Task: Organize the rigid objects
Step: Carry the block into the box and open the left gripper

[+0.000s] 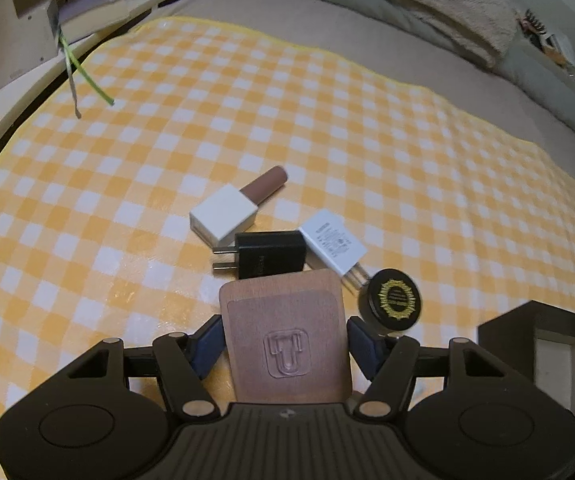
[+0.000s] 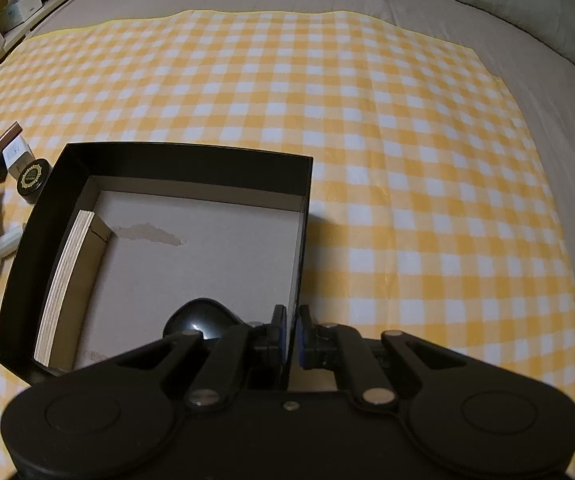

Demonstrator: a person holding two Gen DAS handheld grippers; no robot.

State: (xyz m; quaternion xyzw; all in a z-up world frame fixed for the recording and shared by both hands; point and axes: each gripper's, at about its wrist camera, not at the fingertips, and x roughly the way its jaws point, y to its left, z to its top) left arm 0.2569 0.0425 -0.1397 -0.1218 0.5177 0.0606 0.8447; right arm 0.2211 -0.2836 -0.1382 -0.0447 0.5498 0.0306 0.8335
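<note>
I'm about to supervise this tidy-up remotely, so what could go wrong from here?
The left claw grips the brown card by its side edges only; it might pivot or slip in transit.

The black jar lies tipped right beside that claw, so a sideways move could send it rolling.

The right claw pinches the black box by one thin wall; a tug might tilt it and shift the wooden block inside.
</note>
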